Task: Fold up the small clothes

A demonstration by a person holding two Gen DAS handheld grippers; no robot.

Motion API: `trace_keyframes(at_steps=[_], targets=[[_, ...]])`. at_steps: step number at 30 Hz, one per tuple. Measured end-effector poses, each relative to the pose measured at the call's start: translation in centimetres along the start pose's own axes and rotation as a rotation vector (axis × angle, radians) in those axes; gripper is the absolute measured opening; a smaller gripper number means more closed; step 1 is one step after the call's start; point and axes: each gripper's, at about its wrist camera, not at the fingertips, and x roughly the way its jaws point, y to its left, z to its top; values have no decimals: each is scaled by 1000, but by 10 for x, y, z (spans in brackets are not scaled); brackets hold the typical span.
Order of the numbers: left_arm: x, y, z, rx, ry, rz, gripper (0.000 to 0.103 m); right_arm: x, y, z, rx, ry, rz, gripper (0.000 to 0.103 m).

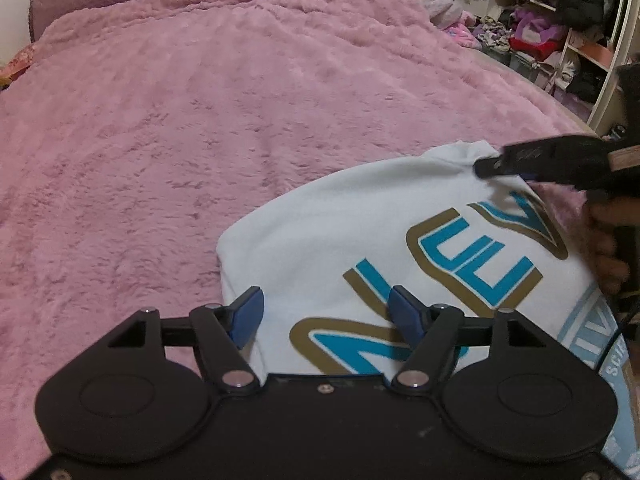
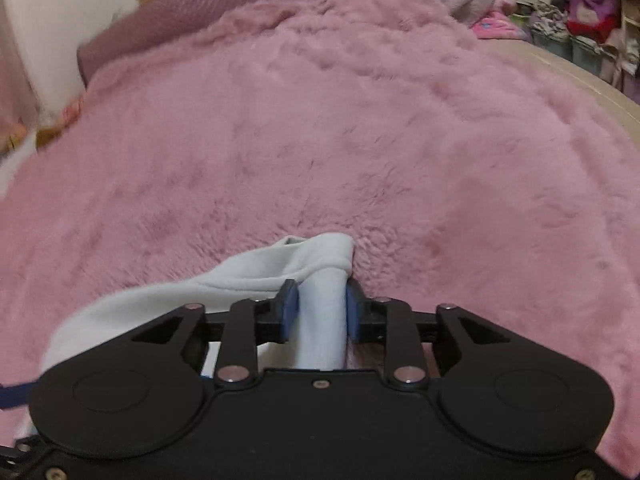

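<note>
— Where's the white fleece top with blue-and-gold lettering (image 1: 360, 240)?

— Near the fluffy pink blanket's (image 1: 160, 140) front edge. The right gripper (image 2: 316, 308) clamps a bunched corner, probably to carry the fold.

— And the left gripper (image 1: 326, 312)?

— Jaws apart above the cloth, gripping nothing.

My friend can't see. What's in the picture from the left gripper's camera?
The open left gripper hovers over a white sweatshirt with blue and gold letters lying on a fluffy pink blanket. The right gripper pinches the sweatshirt's far edge.
</note>
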Motion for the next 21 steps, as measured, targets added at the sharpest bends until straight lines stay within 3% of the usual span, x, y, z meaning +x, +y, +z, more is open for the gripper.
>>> trace_keyframes(at_steps=[2, 4, 6, 8, 13, 16, 18, 21], targets=[[-12, 0, -3, 0, 10, 18, 71, -30, 2, -2, -20, -59, -50, 45], [-27, 2, -11, -11, 14, 15, 71, -69, 6, -11, -30, -116, -79, 57], [-41, 4, -23, -23, 11, 4, 71, -96, 14, -24, -52, -84, -21, 56], [-52, 3, -36, -22, 24, 4, 71, -115, 25, -43, -86, -36, 12, 48], [-60, -1, -72, 13, 94, 15, 73, -141, 56, -108, -177, 86, -15, 44], [-41, 12, -100, -71, 157, -19, 79, -130, 56, -141, -200, 119, -128, 44], [-38, 26, -110, -148, 156, -64, 81, -131, 44, -151, -116, 102, -124, 44], [-52, 26, -101, -122, 187, -69, 79, -146, 46, -143, -128, 91, -110, 44]])
